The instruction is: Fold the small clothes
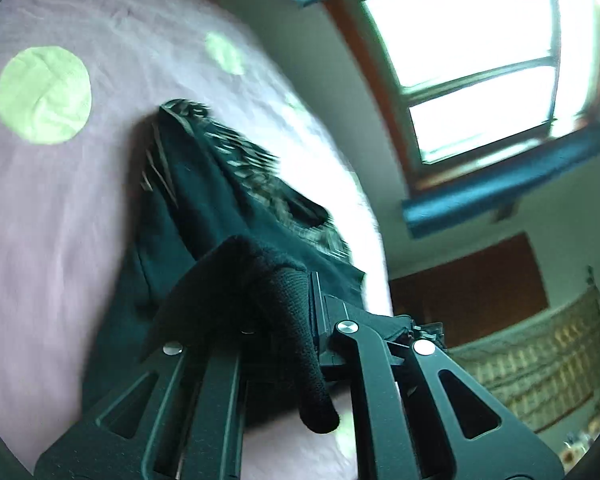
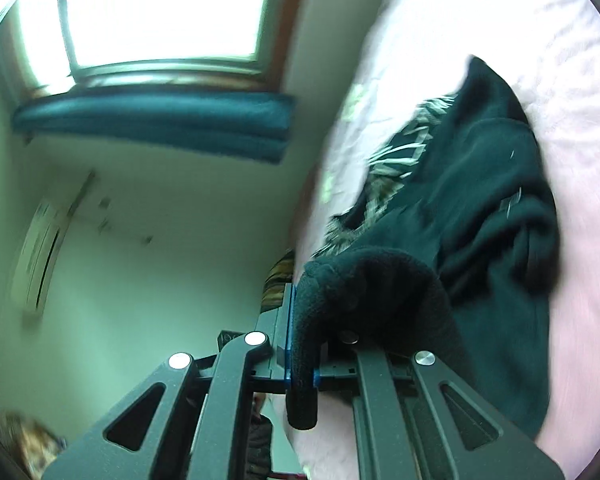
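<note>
A small dark garment [image 1: 204, 200] with a pale print lies stretched across a pink bed sheet [image 1: 52, 200] with green dots. My left gripper [image 1: 300, 292] is shut on one edge of the dark garment, and a fold of cloth drapes over its fingers and hangs down. In the right wrist view the same dark garment [image 2: 480, 184] trails away over the pink bed sheet [image 2: 580, 120]. My right gripper [image 2: 296, 312] is shut on another edge, with the cloth bunched over its fingers. Both views are blurred by motion.
A bright window [image 1: 472, 64] with a teal cushioned ledge [image 2: 152, 124] stands beyond the bed. A wall air-conditioning unit [image 2: 40, 256] hangs on the pale wall. A wooden panel [image 1: 472, 292] and patterned fabric [image 1: 540, 368] lie past the bed's edge.
</note>
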A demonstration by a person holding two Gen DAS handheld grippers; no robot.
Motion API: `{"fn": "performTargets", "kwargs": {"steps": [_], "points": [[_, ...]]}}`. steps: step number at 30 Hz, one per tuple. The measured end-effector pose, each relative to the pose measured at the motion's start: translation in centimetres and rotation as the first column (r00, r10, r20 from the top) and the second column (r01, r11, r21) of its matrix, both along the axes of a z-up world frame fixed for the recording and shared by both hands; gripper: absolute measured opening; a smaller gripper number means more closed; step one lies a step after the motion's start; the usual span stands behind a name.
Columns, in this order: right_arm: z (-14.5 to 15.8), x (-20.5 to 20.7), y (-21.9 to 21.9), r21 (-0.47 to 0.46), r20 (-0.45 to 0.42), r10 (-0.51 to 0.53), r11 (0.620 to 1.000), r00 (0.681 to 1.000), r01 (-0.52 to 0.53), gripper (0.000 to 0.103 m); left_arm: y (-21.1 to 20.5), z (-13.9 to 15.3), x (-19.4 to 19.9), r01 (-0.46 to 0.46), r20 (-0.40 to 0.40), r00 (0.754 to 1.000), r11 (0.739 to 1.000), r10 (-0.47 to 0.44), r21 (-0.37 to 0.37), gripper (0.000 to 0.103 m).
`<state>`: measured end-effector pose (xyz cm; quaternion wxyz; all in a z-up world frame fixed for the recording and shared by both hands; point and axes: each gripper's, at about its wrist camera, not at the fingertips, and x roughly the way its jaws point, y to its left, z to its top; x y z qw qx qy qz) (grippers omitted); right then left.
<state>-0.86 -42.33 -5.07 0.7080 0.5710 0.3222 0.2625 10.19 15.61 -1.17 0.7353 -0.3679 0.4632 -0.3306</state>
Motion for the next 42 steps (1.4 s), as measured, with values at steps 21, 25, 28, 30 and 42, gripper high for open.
{"fn": "performTargets", "kwargs": {"steps": [21, 25, 28, 30, 42], "points": [[-6.8, 3.7, -5.0, 0.190, -0.154, -0.041, 0.979, 0.987, 0.070, 0.026, 2.3, -0.5, 4.3, 0.041, -0.037, 0.999, 0.998, -0.040, 0.049, 0.047], [-5.4, 1.4, -7.9, 0.110, -0.127, -0.167, 0.977, 0.978, 0.182, 0.046, 6.1, 1.3, 3.6, -0.085, 0.040, 0.996, 0.995, 0.083, 0.055, 0.063], [-3.8, 0.4, -8.7, 0.016, -0.082, -0.183, 0.983, 0.980, 0.185, 0.046, 7.0, 1.4, 3.1, -0.113, 0.068, 0.992, 0.987, 0.105, 0.116, 0.073], [-2.3, 0.4, -8.5, -0.058, -0.043, -0.168, 0.985, 0.985, 0.165, 0.047, 6.2, 1.3, 3.1, -0.086, 0.089, 0.993, 0.981, 0.072, 0.173, 0.073], [0.1, 6.7, -4.6, -0.482, -0.045, -0.029, 0.876, 0.999, 0.004, 0.054, -1.5, -2.1, 7.8, 0.134, 0.055, 0.986, 0.951, -0.155, 0.278, 0.076]]}}
